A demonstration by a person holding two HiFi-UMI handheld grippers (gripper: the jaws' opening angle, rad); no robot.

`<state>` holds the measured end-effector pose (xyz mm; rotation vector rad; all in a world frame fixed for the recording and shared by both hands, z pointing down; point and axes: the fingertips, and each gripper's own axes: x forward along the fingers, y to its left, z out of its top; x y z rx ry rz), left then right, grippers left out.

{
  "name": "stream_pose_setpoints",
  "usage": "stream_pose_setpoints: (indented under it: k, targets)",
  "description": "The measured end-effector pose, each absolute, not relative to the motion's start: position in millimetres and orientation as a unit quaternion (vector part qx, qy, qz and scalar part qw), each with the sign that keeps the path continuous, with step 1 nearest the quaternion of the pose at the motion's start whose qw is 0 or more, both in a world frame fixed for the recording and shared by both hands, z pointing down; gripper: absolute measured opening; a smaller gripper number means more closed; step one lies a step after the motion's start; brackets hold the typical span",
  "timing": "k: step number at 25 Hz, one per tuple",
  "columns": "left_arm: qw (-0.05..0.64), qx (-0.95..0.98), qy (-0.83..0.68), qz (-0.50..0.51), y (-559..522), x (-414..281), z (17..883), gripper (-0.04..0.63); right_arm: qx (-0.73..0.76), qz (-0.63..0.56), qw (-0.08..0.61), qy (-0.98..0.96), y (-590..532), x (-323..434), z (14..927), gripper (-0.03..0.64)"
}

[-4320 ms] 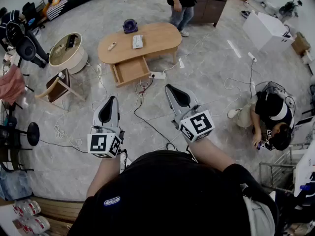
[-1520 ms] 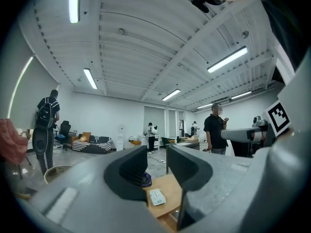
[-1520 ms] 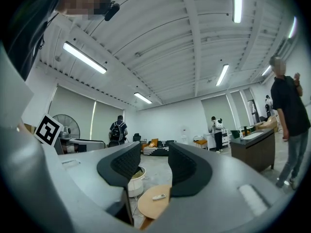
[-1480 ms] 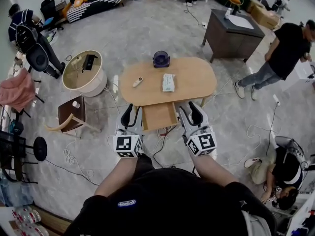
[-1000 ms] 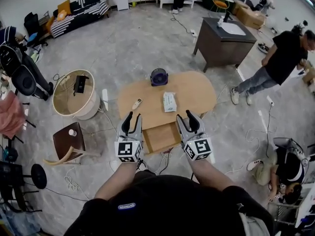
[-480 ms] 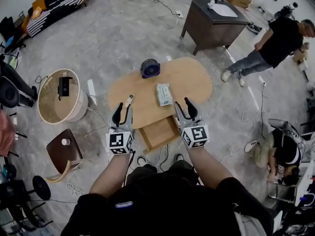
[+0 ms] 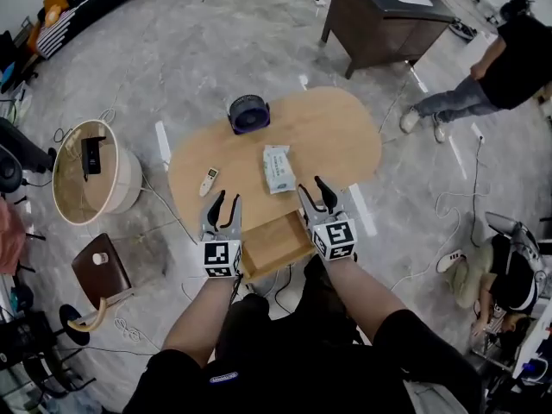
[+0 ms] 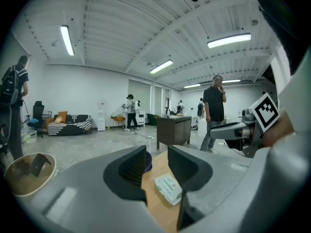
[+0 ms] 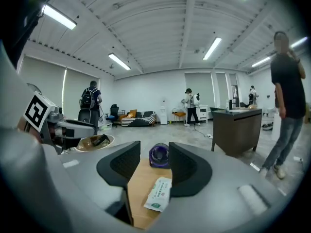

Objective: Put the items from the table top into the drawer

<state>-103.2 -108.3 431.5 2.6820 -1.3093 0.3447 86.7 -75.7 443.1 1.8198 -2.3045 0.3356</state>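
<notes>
An oval wooden table (image 7: 328, 136) carries a purple fan (image 7: 248, 113), a white wipes pack (image 7: 278, 168) and a small white remote (image 7: 209, 180). Its drawer (image 7: 274, 241) stands pulled out at the near edge. My left gripper (image 7: 224, 203) hangs open over the near table edge, just behind the remote. My right gripper (image 7: 312, 188) is open too, right of the wipes pack. In the left gripper view the wipes pack (image 8: 168, 187) lies beyond the open left gripper (image 8: 156, 165). The right gripper view shows the fan (image 9: 159, 155) and wipes pack (image 9: 158, 194) ahead of the empty right gripper (image 9: 154, 166).
A round beige tub (image 7: 86, 171) with a black device stands left of the table, a brown stool (image 7: 99, 274) nearer me. A dark cabinet (image 7: 388, 15) is behind the table. One person (image 7: 509, 59) stands at right, another (image 7: 509, 274) sits on the floor. Cables cross the floor.
I have walked up to the table; it now fills the middle of the head view. Both grippers have come from above the floor to the table's near edge over the open drawer.
</notes>
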Motion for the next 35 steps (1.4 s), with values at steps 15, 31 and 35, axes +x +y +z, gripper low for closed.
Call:
stream_pose_setpoints:
  k: [15, 31, 35]
  targets:
    - [0.138, 0.870, -0.431, 0.198, -193.0, 15.5, 663.6, 0.152, 0.527, 0.200, 0.134, -0.815, -178.5, 108.3, 665.8, 0.227]
    - [0.250, 0.872, -0.353, 0.229, -221.9, 32.5, 780.6, 0.218, 0.504, 0.263, 0.183, -0.802, -213.6, 91.6, 779.7, 0.289]
    - [0.299, 0.866, -0.352, 0.191, -222.9, 32.5, 786.9, 0.204, 0.490, 0.304, 0.150, -0.803, -216.1, 86.3, 787.5, 0.255]
